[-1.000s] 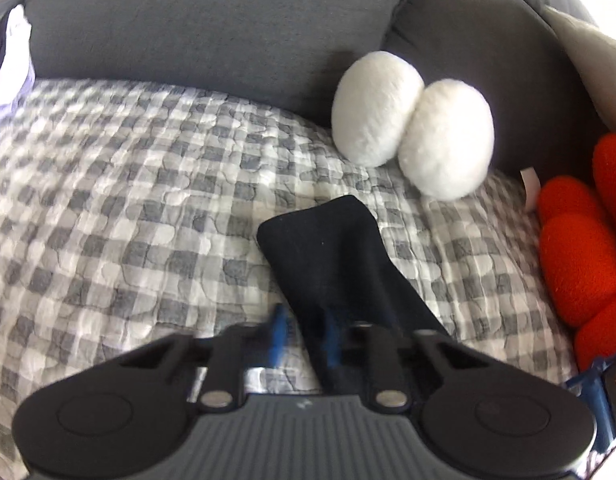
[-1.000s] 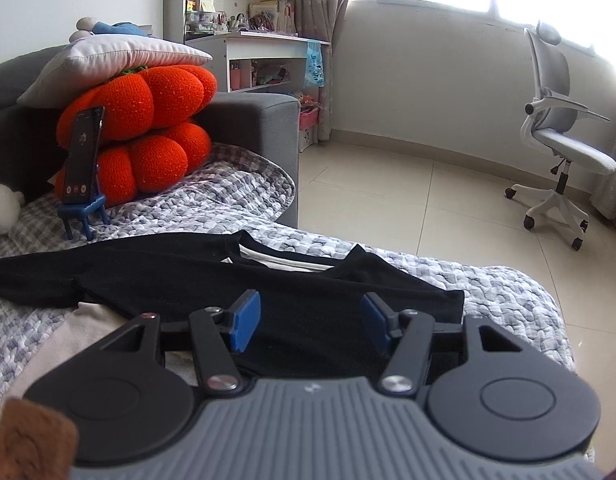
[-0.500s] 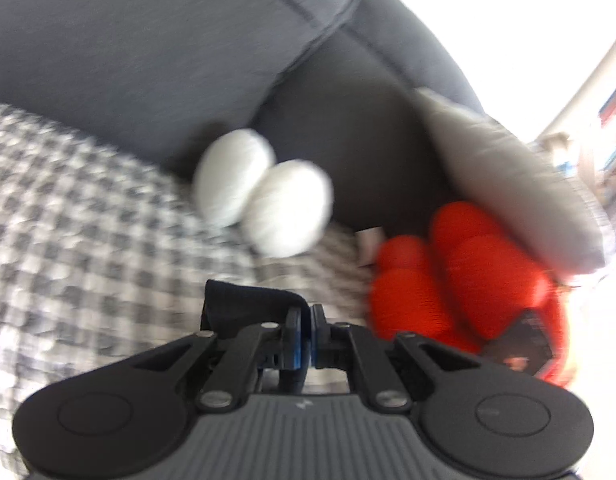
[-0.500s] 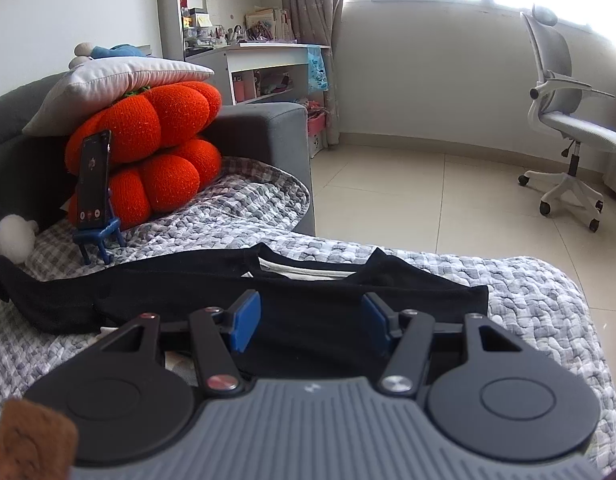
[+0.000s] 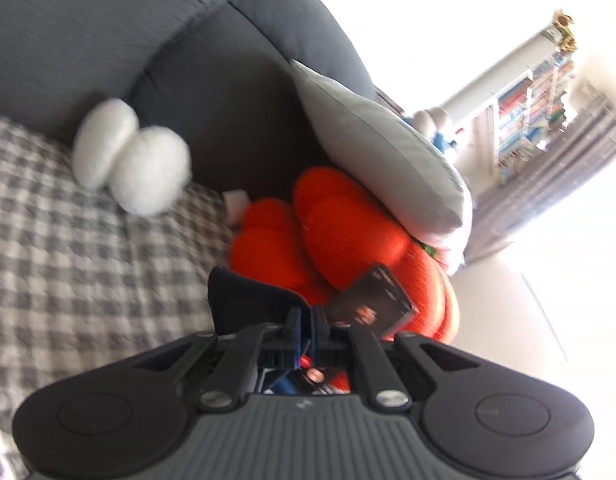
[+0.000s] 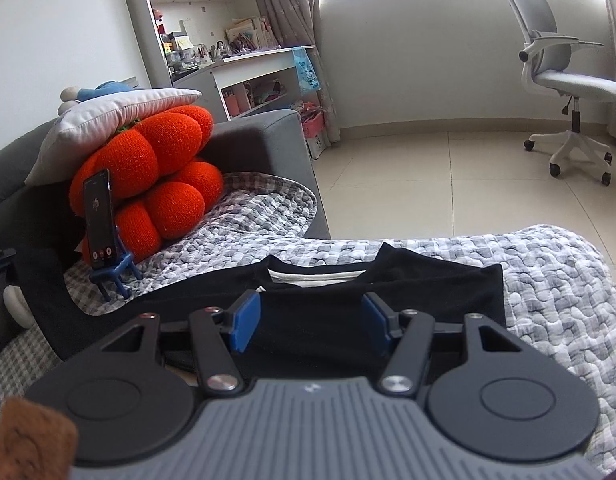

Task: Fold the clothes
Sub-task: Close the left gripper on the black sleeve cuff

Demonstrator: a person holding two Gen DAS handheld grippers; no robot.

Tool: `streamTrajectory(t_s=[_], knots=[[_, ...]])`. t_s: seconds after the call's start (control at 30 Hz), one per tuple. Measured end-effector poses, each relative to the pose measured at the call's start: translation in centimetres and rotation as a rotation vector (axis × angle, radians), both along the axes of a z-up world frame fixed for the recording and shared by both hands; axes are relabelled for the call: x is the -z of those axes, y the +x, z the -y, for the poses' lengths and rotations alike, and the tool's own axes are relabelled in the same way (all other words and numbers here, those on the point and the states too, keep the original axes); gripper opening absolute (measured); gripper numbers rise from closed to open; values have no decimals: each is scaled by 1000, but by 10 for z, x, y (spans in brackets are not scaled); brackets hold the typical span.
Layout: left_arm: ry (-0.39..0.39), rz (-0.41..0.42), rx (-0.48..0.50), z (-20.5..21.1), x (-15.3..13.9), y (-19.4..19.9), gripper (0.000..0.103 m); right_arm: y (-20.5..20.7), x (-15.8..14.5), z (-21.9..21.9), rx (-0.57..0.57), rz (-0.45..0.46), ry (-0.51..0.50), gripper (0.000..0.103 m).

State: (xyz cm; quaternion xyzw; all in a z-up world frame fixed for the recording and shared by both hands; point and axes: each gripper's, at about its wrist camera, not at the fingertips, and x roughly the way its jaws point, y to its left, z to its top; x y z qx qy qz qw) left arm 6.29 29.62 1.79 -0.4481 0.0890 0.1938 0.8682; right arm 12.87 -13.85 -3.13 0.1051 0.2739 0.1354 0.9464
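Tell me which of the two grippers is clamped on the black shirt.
The left gripper: its blue pads are pinched together on a black sleeve of the shirt. The right gripper hovers over the shirt's body with its pads wide apart, gripping nothing.

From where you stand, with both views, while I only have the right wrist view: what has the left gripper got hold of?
Observer: The left gripper is shut on the black sleeve end, which bunches just beyond the closed fingers.
Reviewer: Is that sleeve lying on the checked quilt?
Observer: No, the pinched end is up off the checked quilt, in front of the orange cushion.
Reviewer: My view cuts off at the sofa's back corner. Anything there?
Observer: A white two-lobed plush sits against the grey sofa back, clear of the sleeve.
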Motion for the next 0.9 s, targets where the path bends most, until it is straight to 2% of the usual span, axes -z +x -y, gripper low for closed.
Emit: streamTrajectory(t_s=[0.27, 0.43, 0.6, 0.77, 0.9], knots=[[14, 69, 186, 41, -8, 16, 4, 9, 7, -1, -23, -41, 73, 60], [-3, 100, 304, 68, -8, 29, 4, 14, 14, 2, -62, -81, 182, 60], [-24, 103, 412, 98, -1, 43, 4, 19, 22, 6, -109, -134, 323, 60], [-46, 86, 533, 132, 11, 55, 4, 21, 28, 12, -118, -168, 411, 61], [-41, 45, 673, 166, 23, 63, 4, 22, 33, 23, -115, -199, 504, 61]])
